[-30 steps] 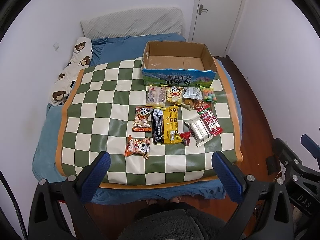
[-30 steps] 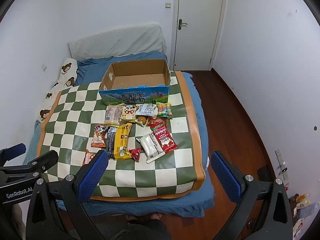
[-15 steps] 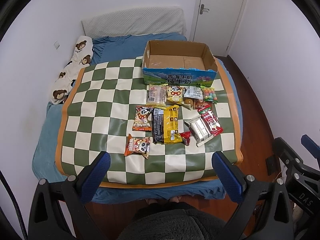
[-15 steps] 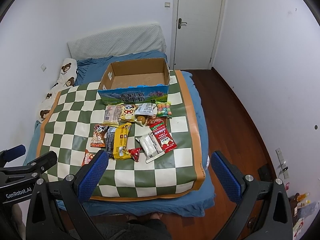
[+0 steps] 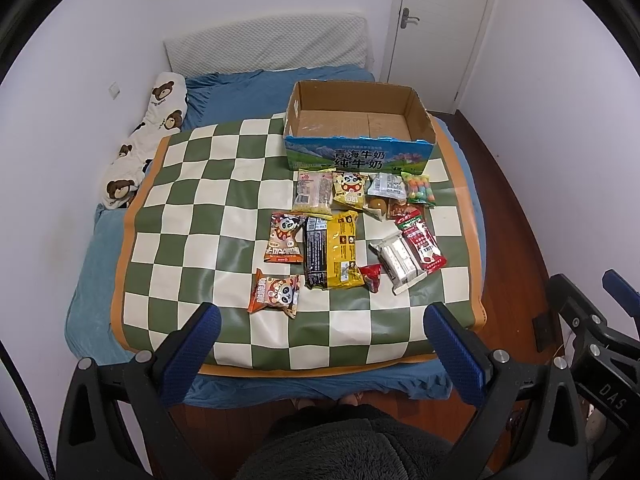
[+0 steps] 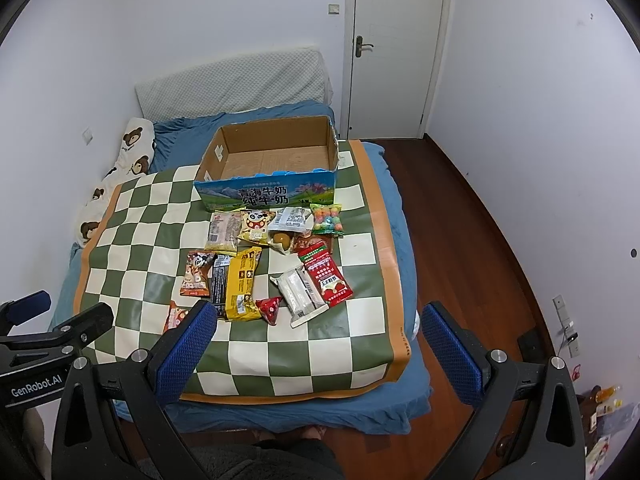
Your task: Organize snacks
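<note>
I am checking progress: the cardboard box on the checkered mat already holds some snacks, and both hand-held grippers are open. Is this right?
Not quite. The cardboard box holds no snacks; the left wrist view shows its bare bottom. The snacks lie on the checkered mat in front of it. Both hand-held grippers, left and right, are open.

Mat (image 5: pixel 208 200): green and cream checks, orange border.
Bed sheet (image 5: pixel 240 92): blue.
Pillow (image 5: pixel 144 136): white with brown bear faces.
Headboard (image 5: pixel 264 46): pale grey, quilted.
Box (image 5: pixel 356 158): brown cardboard, front printed blue and green with a mountain scene.
Long packets (image 5: pixel 332 254): one black, one yellow.
Panda packets (image 5: pixel 282 238): orange-brown.
Candy bag (image 5: pixel 418 190): multicoloured balls.
Floor (image 6: pixel 472 240): dark red-brown wood.
Gripper pads (image 6: pixel 186 354): blue.
</note>
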`<state>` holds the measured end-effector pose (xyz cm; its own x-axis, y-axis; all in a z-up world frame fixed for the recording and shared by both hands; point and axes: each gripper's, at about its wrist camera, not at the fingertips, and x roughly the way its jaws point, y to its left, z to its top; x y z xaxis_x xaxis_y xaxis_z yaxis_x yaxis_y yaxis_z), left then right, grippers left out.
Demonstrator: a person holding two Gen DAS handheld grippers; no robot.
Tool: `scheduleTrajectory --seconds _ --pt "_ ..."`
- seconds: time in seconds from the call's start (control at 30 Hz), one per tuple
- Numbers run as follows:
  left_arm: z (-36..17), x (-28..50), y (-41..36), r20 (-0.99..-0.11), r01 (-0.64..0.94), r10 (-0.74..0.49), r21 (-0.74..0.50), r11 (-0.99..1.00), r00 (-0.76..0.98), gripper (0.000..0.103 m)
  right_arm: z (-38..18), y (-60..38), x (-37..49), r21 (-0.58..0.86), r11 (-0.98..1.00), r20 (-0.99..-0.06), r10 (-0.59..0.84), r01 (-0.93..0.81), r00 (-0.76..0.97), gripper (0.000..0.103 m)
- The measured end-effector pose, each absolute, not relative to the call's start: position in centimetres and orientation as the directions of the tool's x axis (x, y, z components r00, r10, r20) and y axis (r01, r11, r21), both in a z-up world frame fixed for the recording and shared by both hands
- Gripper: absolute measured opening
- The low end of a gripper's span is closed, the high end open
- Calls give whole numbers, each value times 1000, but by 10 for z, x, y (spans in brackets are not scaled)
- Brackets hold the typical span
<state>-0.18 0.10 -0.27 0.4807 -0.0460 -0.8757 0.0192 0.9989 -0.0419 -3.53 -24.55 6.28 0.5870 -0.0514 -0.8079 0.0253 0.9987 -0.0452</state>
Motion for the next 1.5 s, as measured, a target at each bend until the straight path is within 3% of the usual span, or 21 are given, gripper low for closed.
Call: scheduleTrajectory --seconds 1.27,1.5 --pt "-3 1 -2 -872 14 -41 -40 999 487 103 67 -238 -26 -27 999 -805 -38 27 592 103" --pt "-40 55 17 -884 -23 0 -12 1000 467 103 22 -235 8 42 998 -831 11 44 556 103"
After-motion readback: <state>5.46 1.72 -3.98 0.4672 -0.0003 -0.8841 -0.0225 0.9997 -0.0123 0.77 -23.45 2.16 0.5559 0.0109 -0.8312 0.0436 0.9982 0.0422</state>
